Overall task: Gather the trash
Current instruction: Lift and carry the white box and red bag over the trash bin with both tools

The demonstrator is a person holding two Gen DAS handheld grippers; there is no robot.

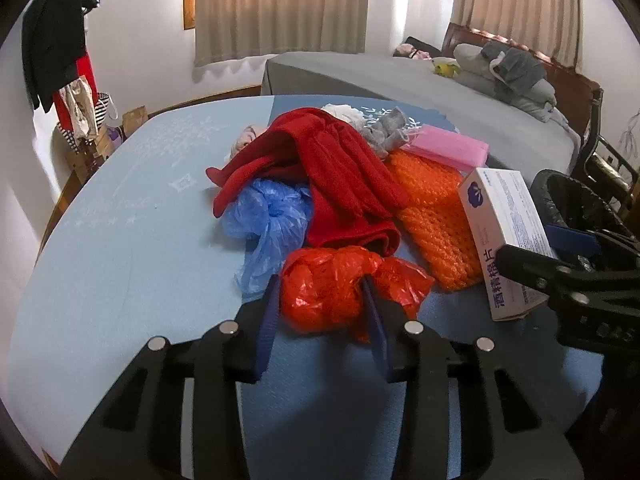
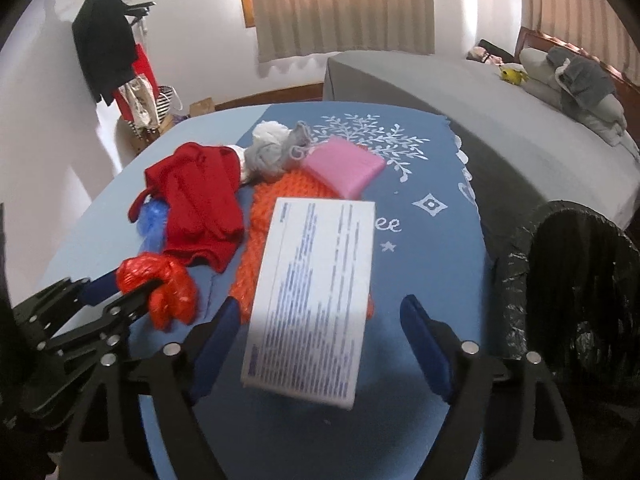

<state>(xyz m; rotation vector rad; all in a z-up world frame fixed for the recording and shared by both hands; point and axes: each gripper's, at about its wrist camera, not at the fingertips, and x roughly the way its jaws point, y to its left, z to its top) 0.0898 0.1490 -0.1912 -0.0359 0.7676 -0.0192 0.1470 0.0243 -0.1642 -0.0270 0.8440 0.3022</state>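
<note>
A crumpled red plastic bag (image 1: 332, 288) lies at the near end of a pile on the blue table. My left gripper (image 1: 322, 300) is shut on it, with its blue pads pressed into both sides; the right wrist view shows the same grip on the bag (image 2: 160, 284). A white printed box (image 2: 316, 300) sits tilted between the fingers of my right gripper (image 2: 322, 320). That gripper is open, with a clear gap between each pad and the box. The box (image 1: 504, 240) also appears at the right of the left wrist view.
The pile holds a red knit garment (image 1: 332, 176), a blue plastic bag (image 1: 268, 220), orange bubble wrap (image 1: 432, 216), a pink packet (image 1: 448, 148) and grey and white yarn balls (image 2: 268, 148). A black-lined bin (image 2: 580, 280) stands at the table's right. A grey bed (image 1: 400, 80) lies beyond.
</note>
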